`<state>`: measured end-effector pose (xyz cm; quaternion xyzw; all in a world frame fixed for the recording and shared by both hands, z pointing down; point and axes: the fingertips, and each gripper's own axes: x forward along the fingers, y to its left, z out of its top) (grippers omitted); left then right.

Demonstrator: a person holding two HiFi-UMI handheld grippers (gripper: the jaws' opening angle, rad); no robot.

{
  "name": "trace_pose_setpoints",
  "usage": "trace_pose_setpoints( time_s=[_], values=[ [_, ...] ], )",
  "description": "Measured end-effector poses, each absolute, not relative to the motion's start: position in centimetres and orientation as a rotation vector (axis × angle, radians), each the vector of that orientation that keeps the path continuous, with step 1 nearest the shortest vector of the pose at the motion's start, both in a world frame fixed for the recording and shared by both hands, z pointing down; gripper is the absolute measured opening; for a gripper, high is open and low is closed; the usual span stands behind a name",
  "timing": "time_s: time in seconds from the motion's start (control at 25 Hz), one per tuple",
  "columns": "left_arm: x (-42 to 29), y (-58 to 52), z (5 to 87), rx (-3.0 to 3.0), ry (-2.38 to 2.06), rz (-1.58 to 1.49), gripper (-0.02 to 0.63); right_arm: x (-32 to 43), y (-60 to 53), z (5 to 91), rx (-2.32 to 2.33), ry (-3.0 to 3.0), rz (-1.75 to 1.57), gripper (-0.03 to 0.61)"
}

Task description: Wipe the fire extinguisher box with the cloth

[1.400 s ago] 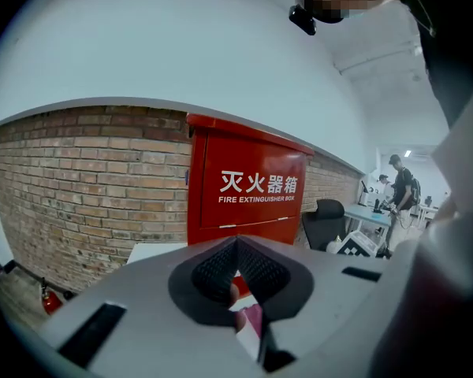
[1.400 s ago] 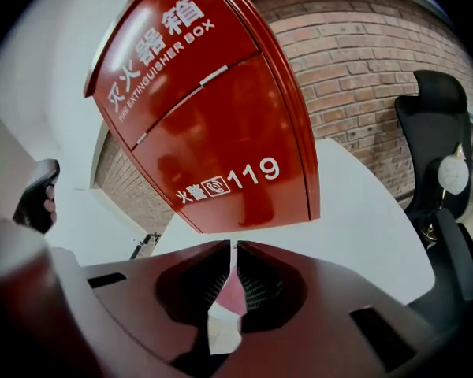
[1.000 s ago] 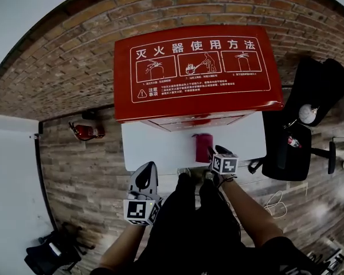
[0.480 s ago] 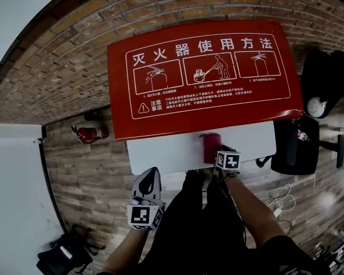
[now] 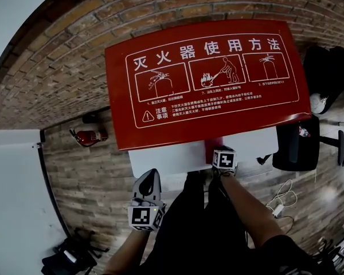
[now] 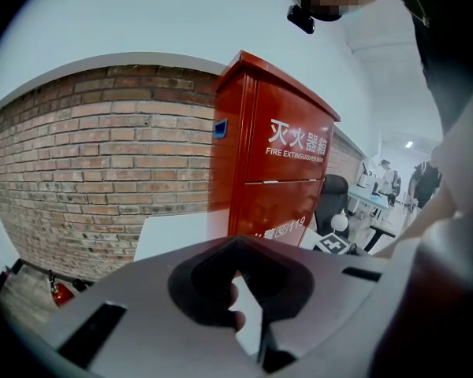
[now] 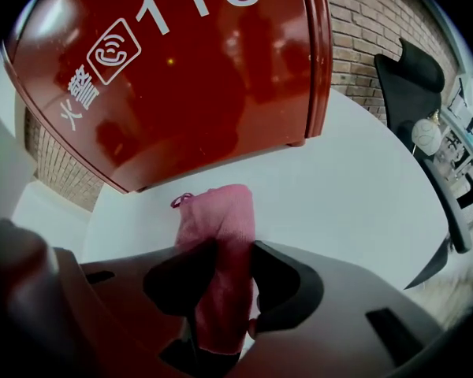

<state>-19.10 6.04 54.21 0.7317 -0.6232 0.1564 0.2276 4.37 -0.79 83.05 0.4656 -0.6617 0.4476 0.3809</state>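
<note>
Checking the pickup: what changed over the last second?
The right claw dropped onto the pink cloth on the white platform; its jaws now pinch it. The left claw stayed shut and empty. The red box stayed put.

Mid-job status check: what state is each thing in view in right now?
fire extinguisher box: upright on the white platform, closed.
cloth: pink, bunched, lying on the platform at the box's foot, pinched in the right claw.
right claw: shut on the cloth.
left claw: shut, empty, clear of the box.
small extinguisher: lying on the floor.
</note>
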Motion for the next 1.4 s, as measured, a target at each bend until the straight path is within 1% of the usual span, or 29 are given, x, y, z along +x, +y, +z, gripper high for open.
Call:
trace_pose_setpoints(
  time_s=[0.04,0.08,0.12,0.32,0.52,0.72,1.0,1.4],
  values=[
    [-19.2,6.0,54.2,2.021,-1.714,0.432,0.021,4.1,-0.8,83.0,1.180,-1.696,1.145,0.154],
    [-19.3,5.9,54.2,2.026,-1.711,0.432,0.021,3.8,-0.7,83.0,1.172,-1.704,1.150,0.112],
    [-19.4,5.8,54.2,2.030,-1.710,0.431,0.021,3.6,-0.7,83.0,1.168,-1.708,1.154,0.091],
    [-19.9,5.3,53.8,2.049,-1.706,0.405,0.021,3.6,-0.6,82.2,1.160,-1.761,1.208,0.068],
    [-20.1,4.8,53.4,2.070,-1.695,0.368,0.021,4.5,-1.1,78.8,1.180,-1.863,1.265,0.064],
    [-18.9,4.0,52.5,2.143,-1.656,0.353,0.021,5.4,-1.3,73.6,1.218,-1.956,1.313,0.064],
    [-16.9,3.0,50.2,2.253,-1.609,0.282,0.021,5.7,-0.8,64.5,1.264,-2.094,1.386,0.063],
    [-16.1,2.3,46.9,2.370,-1.600,0.186,0.021,4.3,-0.6,49.9,1.273,-2.382,1.325,0.063]
  ],
)
